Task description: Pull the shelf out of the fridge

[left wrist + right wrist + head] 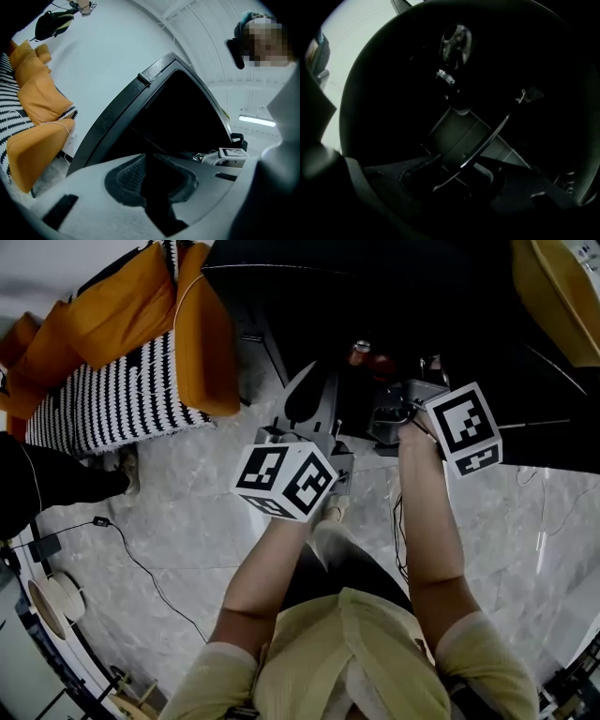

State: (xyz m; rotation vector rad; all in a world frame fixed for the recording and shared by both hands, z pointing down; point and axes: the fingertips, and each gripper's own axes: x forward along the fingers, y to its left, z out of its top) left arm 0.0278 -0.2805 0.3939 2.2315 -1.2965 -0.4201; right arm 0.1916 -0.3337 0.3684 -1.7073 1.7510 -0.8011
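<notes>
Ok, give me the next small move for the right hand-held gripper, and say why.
Probably close the right hand-held gripper on the shelf: its jaws stand apart with the shelf's thin edge between them, not yet pressed on it, so pulling now would likely slip.

Nothing to read here: no words, no numbers, no brand. Only black-and-white square patterns on the left marker cube [284, 480] and the right marker cube [464, 427].
</notes>
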